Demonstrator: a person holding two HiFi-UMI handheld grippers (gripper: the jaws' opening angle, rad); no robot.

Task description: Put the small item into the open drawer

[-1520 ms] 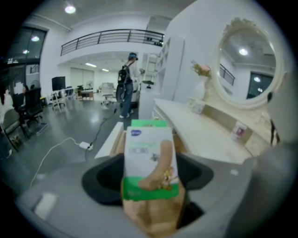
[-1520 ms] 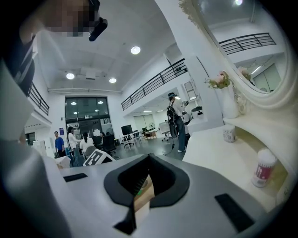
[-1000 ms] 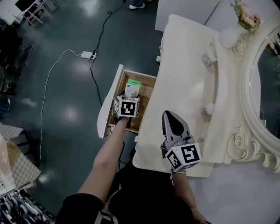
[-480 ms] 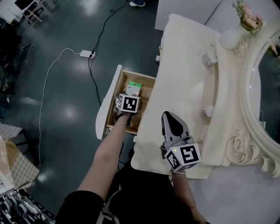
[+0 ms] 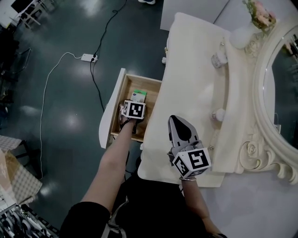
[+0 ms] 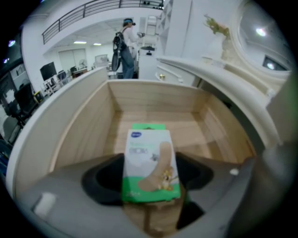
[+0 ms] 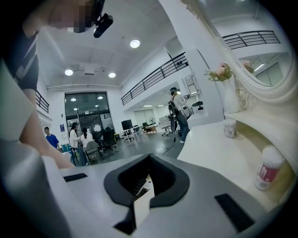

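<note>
- Box of plasters (image 6: 150,165) clamped between the left gripper's (image 6: 150,186) jaws, over the open wooden drawer (image 6: 153,100).
- Right gripper (image 7: 148,179) closed tight, empty, above the cream dressing table (image 5: 191,69).

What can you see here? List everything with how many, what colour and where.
plaster box: one, white and green, in the drawer, gripped by the left tool
drawer: one, light wood, pulled open from the dressing table
dressing table: one, cream, right of the drawer
mirror: one, cream carved frame, behind the tabletop
small pots: two, pale, on the ledge below the mirror
flowers: one bunch, pink, far corner
power strip: one, white, on the dark floor
left tool: one, grey, shut on the plaster box
right tool: one, grey, shut, empty, over the tabletop
</note>
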